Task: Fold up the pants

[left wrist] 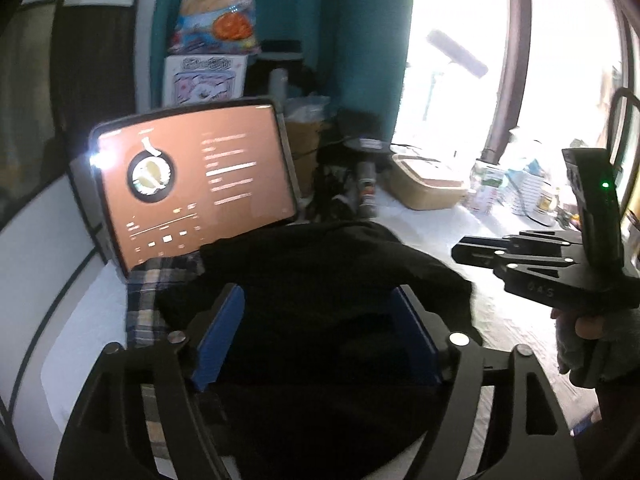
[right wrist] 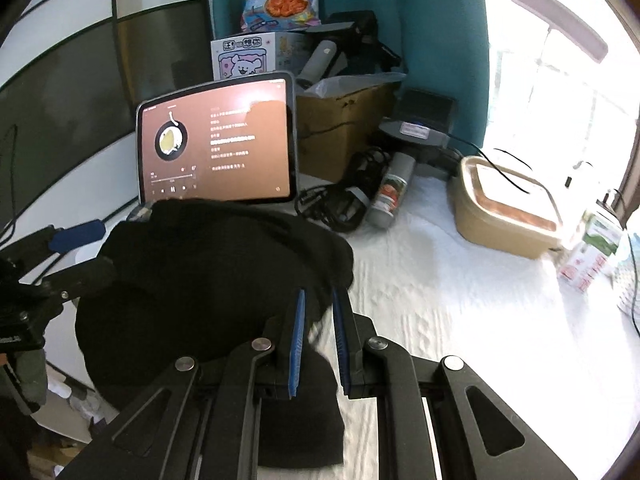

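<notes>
The plaid cloth (left wrist: 146, 300) lies mostly hidden under the black pants (left wrist: 320, 320).

A white textured cloth-covered surface (right wrist: 440, 300) crowded with household items.

Black pants (right wrist: 208, 264) lie bunched on the near left part, overlapping a plaid cloth (left wrist: 148, 304) at their left edge. Behind them stands a lit tablet (right wrist: 218, 140), upright and slightly tilted. To its right sits a cardboard box (right wrist: 340, 128), with coiled black cables (right wrist: 344, 196) and a grey spray can (right wrist: 390, 190) lying in front of it. Further right rest a tan lidded container (right wrist: 504, 212) and, near it, a small carton (right wrist: 592, 252).
</notes>
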